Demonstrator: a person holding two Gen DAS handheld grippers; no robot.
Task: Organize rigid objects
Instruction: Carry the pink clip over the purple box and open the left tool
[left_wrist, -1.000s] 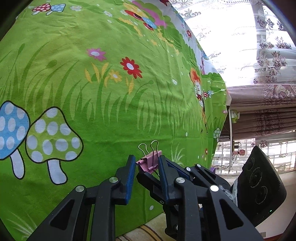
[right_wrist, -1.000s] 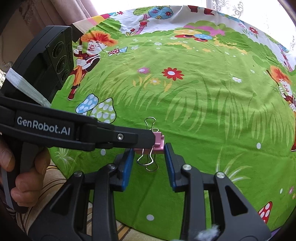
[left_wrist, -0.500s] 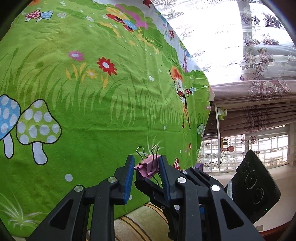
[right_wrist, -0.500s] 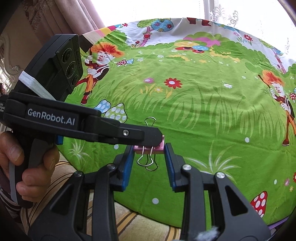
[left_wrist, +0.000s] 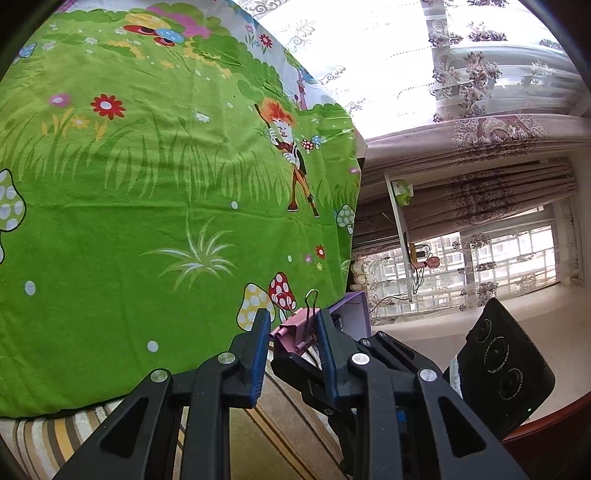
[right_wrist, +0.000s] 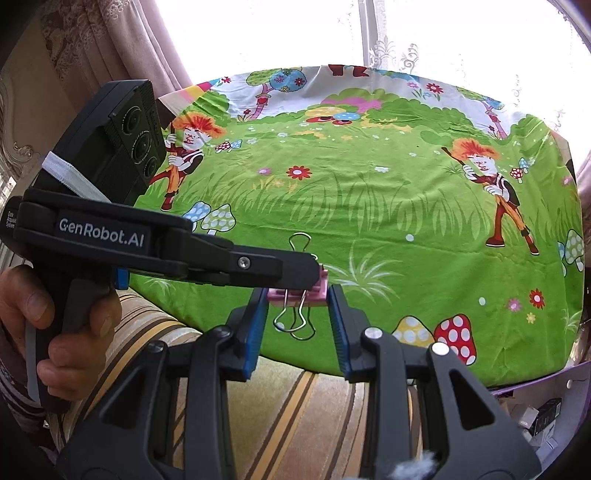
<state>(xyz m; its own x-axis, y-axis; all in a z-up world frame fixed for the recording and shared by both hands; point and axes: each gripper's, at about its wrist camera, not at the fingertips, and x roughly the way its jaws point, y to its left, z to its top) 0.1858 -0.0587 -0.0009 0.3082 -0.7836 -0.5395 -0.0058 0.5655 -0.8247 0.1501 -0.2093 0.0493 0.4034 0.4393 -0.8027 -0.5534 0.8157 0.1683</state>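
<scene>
Binder clip (right_wrist: 297, 292): pink, held in the air above the near edge of the green cartoon cloth (right_wrist: 369, 206).
Left tool (left_wrist: 291, 325): closed on the clip's end.
Right tool (right_wrist: 298, 295): pads clamped on the clip's two sides.
Hand (right_wrist: 55, 332): wrapped around the left tool's handle.

Binder clip (right_wrist: 297, 293) between both hand-held grippers, above tablecloth's (right_wrist: 369, 206) near edge
</scene>
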